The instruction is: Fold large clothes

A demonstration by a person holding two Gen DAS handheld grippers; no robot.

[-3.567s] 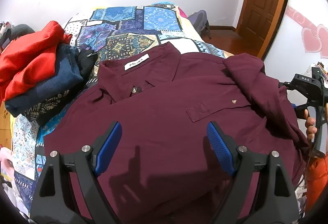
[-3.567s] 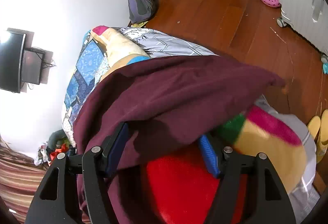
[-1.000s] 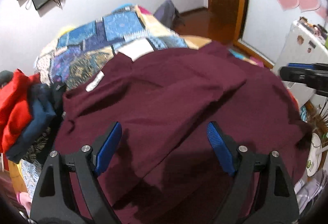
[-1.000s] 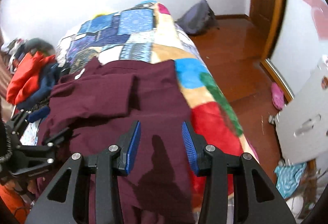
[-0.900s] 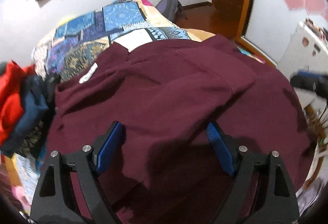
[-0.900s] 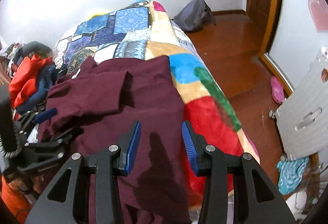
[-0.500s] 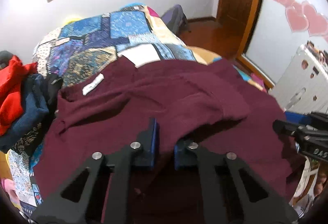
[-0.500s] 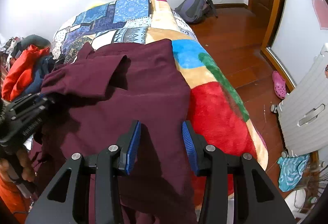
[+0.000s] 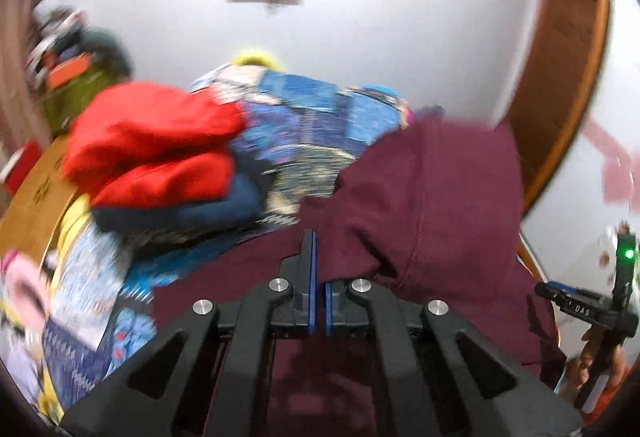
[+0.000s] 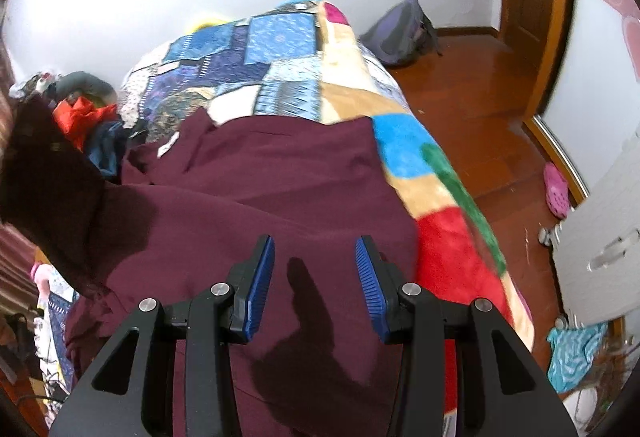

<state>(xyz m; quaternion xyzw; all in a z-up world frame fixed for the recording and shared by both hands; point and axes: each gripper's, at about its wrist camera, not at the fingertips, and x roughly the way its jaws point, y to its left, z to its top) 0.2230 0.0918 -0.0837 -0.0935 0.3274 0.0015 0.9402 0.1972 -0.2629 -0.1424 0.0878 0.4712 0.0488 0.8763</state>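
Fingers of the left gripper (image 9: pixel 318 279) are pressed together on a fold of the dark maroon cotton shirt (image 10: pixel 280 197); cloth rises from the blue pads toward the upper right of the left wrist view, so the pinch looks made to carry a side panel or sleeve across the body. Right gripper (image 10: pixel 314 277) fingers stand partly apart, nothing between them, poised over the flat lower shirt at frame centre, probably to steady it. Shirt lies spread on the patchwork quilted bed (image 10: pixel 280 49), collar toward the upper left. Its right hem runs close to the bed's edge, floor beyond. A red and navy clothes pile (image 9: pixel 160 157) crowds the left side; open quilt remains above the collar.
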